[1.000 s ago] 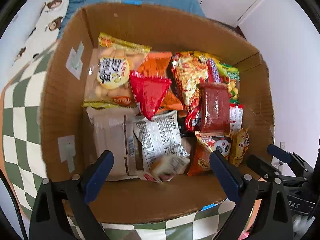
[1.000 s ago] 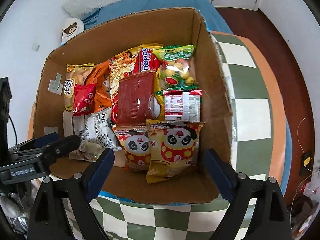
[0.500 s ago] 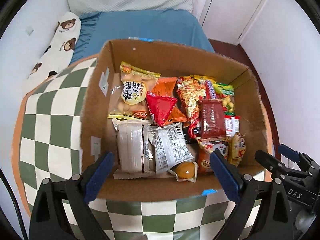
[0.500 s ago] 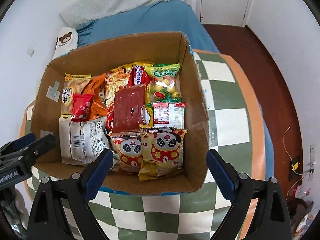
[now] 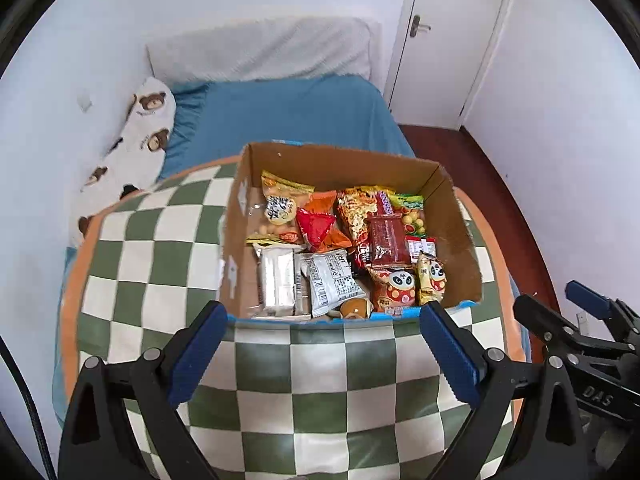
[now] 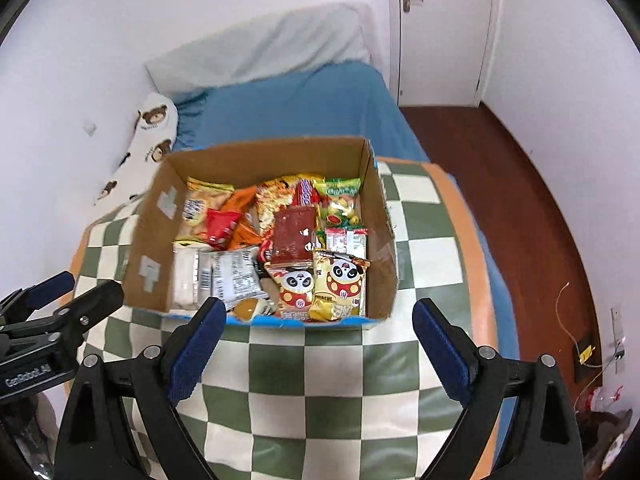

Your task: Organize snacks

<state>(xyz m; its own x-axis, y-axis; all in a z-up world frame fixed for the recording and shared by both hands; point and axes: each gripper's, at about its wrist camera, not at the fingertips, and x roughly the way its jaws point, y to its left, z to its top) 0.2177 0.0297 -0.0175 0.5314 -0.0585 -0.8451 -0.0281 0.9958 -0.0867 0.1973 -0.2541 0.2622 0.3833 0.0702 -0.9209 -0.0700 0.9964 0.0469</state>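
A cardboard box (image 5: 340, 164) stands on the checked table, packed with snack packets: panda bags (image 5: 396, 286), silver packets (image 5: 332, 280), a dark red pack (image 5: 386, 240) and a small round pastry (image 5: 354, 307) at the front wall. My left gripper (image 5: 323, 312) hangs open above the box's near edge, with nothing between its fingers. In the right wrist view the same box (image 6: 264, 160) lies below my right gripper (image 6: 319, 306), whose jaws are opening with nothing between them. Each gripper shows at the edge of the other's view, the right one (image 5: 546, 296) and the left one (image 6: 92, 284).
The green and white checked tablecloth (image 5: 160, 248) has an orange border. Behind the table are a blue bed (image 5: 288, 116), a bear-print pillow (image 5: 148, 120) and a white door (image 5: 440, 40). Dark wooden floor (image 6: 520, 200) lies to the right.
Both grippers have risen and drawn back from the box, which now looks smaller and farther. The small pastry has come to rest at the box's front. Both stay empty.
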